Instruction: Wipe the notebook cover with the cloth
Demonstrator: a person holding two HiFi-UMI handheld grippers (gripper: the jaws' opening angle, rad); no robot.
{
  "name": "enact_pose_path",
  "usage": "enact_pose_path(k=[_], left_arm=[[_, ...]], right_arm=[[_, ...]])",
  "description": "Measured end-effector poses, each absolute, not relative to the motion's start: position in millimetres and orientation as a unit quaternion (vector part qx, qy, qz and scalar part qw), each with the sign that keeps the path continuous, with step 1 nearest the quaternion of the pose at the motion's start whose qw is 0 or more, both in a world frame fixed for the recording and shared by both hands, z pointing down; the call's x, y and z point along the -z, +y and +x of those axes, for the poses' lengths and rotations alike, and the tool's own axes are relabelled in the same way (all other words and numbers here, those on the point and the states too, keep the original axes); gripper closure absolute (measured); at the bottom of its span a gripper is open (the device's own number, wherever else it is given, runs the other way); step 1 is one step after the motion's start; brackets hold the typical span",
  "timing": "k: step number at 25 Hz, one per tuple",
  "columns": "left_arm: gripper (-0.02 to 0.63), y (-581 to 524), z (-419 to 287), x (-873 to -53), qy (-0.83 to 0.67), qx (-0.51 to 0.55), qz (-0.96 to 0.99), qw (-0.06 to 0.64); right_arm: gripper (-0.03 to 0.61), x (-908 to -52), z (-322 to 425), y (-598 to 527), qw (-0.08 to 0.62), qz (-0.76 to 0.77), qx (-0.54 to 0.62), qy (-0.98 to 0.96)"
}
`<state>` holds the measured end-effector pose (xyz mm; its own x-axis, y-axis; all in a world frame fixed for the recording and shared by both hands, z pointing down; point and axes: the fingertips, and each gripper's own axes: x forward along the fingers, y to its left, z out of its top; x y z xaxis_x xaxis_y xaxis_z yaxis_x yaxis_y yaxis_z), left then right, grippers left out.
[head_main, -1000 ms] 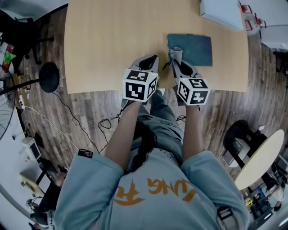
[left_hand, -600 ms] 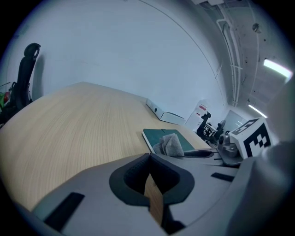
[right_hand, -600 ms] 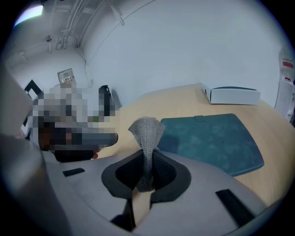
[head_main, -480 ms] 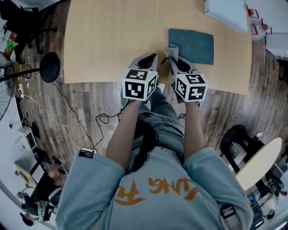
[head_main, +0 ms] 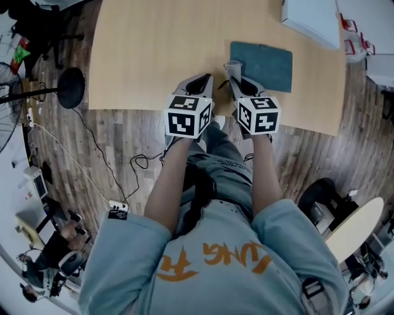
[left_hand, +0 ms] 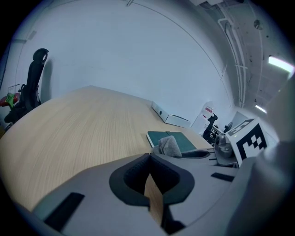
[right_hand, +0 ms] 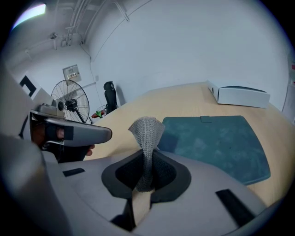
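- Two handheld grippers are pointing forward, side by side, over the near edge of a pale wooden table [head_main: 154, 55].
- Both of the person's bare forearms are reaching straight out from the body, roughly parallel, with the elbows close to the torso.
- The left gripper [head_main: 206, 80] is hovering just left of the right one. Its dark pads are pressing together with nothing between them, and only the wood grain is showing beyond.
- The right gripper [head_main: 234, 77] is clenching a grey knitted cloth [right_hand: 146, 133]. A narrow fold of the cloth is sitting pinched between the pads, and its loose end is standing up above the jaws.
- A teal notebook [head_main: 261, 64] is lying flat and closed on the table, just ahead and to the right of the right gripper.
- The cloth's free end is hanging by the notebook's near left corner. Whether it is touching the cover cannot be told.
- Each gripper is carrying a cube with black-and-white square markers, facing up toward the head camera.
- A white box [head_main: 311, 18] is resting at the table's far right, well apart from the notebook.
- A floor fan [right_hand: 71, 103] is standing beyond the table on the person's left.
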<state>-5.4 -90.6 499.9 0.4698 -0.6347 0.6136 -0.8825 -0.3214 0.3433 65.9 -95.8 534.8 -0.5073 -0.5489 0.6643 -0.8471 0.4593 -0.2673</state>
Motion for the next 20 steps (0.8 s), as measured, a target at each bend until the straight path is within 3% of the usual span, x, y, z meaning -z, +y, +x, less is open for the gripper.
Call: enact_pose_path(k=[20], left_arm=[[0.597,-88,19,-492,-0.466,-0.199,0.804,0.311]], right_arm=[[0.548,-536,111,-94,0.249,0.457,-0.306,-0.797]])
